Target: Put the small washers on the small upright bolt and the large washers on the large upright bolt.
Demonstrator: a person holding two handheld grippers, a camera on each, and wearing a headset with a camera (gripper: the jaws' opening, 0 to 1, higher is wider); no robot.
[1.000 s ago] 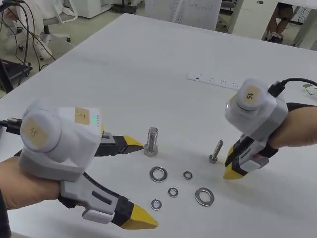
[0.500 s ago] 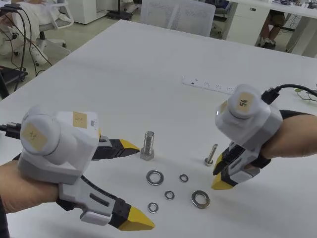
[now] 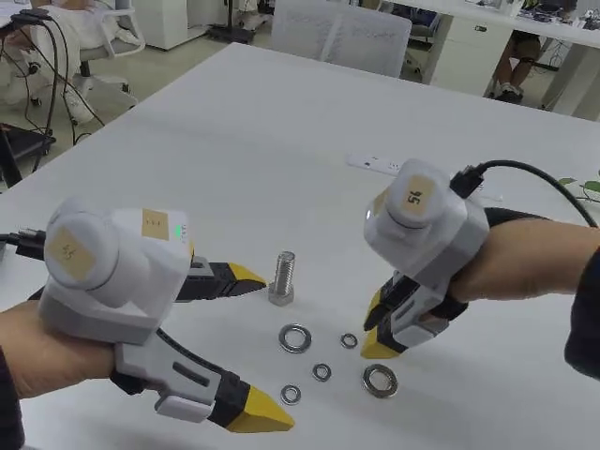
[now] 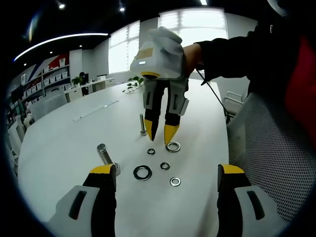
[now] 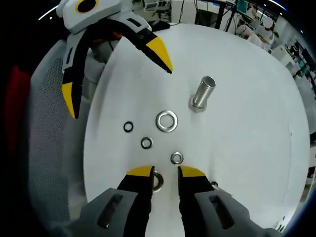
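two large washers [image 3: 295,337] and three small washers [image 3: 322,372] lie loose on the white table [image 3: 234,159]; nothing placed yet.
large bolt [image 3: 282,277] and small bolt [image 4: 142,124] stand bare nearby. right gripper [image 3: 375,339], jaws slightly apart and empty, hangs over the washers; left gripper [image 3: 255,345] gapes wide, empty.

Count: 2 lg washers [image 3: 295,337], 3 sm washers [image 3: 322,371], 1 lg upright bolt [image 3: 281,277], 1 sm upright bolt [image 4: 142,122].
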